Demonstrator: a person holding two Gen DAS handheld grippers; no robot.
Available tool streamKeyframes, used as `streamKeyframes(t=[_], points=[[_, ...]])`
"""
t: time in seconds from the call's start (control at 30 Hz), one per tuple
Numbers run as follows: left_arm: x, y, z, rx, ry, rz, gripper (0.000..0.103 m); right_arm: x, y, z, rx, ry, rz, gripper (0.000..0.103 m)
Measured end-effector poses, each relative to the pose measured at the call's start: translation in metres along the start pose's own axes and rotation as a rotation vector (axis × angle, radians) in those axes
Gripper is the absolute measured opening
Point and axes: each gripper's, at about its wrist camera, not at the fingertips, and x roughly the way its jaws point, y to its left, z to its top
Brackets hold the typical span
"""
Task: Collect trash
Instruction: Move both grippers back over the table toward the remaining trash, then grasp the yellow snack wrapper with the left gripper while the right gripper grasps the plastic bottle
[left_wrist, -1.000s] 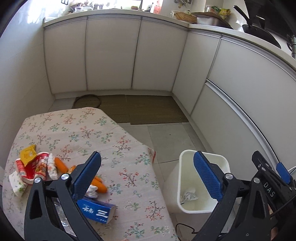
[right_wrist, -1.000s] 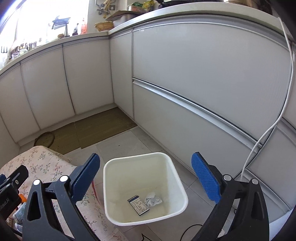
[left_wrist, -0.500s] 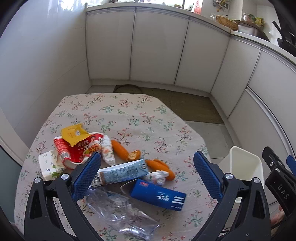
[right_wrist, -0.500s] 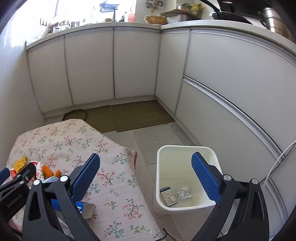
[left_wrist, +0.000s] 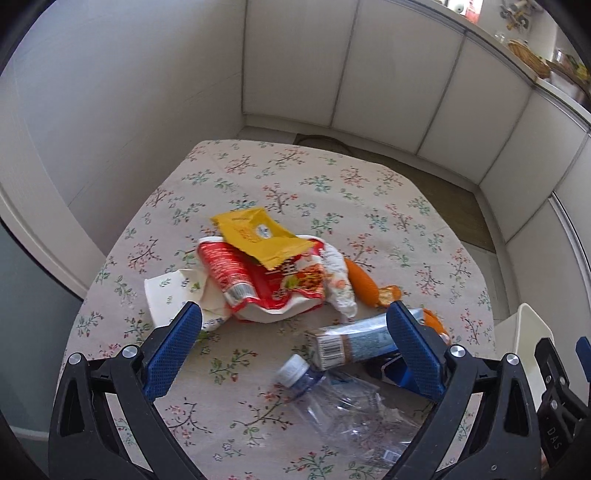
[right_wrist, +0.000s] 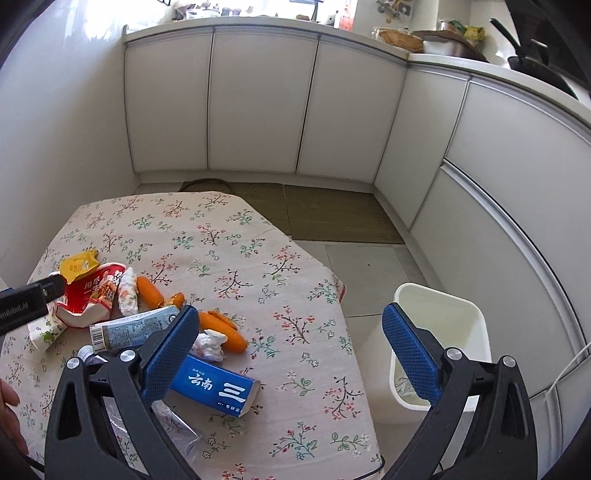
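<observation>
Both units have swung from the bin (right_wrist: 439, 354) back to the worktop (left_wrist: 332, 192). Left hand-held gripper (left_wrist: 295, 350): jaws spread, empty, above the trash pile, red wrapper (left_wrist: 266, 280) at 12 o'clock. Right hand-held gripper (right_wrist: 288, 354): spread, empty, blue carton (right_wrist: 218, 387) at 8 o'clock. Next pick pending.

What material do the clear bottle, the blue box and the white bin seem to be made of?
Clear bottle: thin transparent plastic, glossy; it is crushed and creased, with a white cap.
Blue box: probably printed cardboard, slightly shiny; flat faces, sharp folded edges, one end open.
White bin: likely rigid moulded plastic, smooth, somewhat matte, with a rounded rim.
</observation>
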Motion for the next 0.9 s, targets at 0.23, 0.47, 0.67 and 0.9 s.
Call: streamKeyframes(t=[0.23,0.47,0.67,0.9], points=[[0.022,0.058,0.026,-0.151,0.022,-0.078,0.096,0.011,0.006,-0.001,-0.018,0.039,0.019,0.096],[0.050,0.009,0.037,0.247,0.035,0.085,0.093,0.024,0.002,-0.004,-0.026,0.083,0.018,0.096],[0.085,-0.021,0.020,0.425,0.069,0.166,0.074,0.035,-0.004,0.000,0.004,0.113,0.027,0.096],[0.109,-0.026,0.019,0.477,0.032,0.201,0.050,0.040,0.001,-0.002,-0.030,0.126,0.054,0.096]])
